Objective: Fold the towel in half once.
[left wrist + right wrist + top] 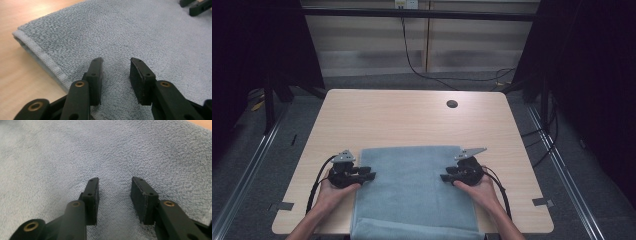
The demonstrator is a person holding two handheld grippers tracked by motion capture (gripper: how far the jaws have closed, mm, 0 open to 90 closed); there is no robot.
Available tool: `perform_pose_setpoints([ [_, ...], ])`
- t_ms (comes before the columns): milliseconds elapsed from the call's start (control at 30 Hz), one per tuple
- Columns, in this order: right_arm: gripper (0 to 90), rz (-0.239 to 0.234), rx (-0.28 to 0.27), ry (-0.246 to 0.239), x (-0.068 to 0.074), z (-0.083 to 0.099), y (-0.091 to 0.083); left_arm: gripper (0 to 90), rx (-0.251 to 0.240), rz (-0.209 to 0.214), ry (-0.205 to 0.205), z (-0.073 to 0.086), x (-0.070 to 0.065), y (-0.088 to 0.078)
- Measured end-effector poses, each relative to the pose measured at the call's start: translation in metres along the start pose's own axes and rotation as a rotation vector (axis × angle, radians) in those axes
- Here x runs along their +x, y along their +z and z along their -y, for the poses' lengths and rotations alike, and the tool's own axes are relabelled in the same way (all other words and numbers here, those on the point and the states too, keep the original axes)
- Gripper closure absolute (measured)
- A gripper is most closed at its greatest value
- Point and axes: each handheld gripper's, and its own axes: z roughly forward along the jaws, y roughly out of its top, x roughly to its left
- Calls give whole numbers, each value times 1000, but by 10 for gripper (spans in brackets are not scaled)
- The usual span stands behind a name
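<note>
Folded blue-grey towel (412, 192) lies flat at the middle of the surface's (412, 117) near edge, its near end hanging over that edge. Left hand-held gripper (368, 175) sits at the towel's left edge, jaws spread with nothing between them, pointing inward over the terry cloth (140, 37). Right hand-held gripper (447, 177) sits at the towel's right edge, jaws likewise spread and empty over the cloth (62, 152), facing the left one.
</note>
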Motion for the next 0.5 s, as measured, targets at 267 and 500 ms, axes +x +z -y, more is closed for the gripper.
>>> perform_pose_setpoints([
  [267,639,-14,-11,-3,10,22,-18,637,7,34,4,8,-19,-3],
  [500,636,-27,-3,-1,27,37,-29,637,16,73,7,21,-34,-13],
])
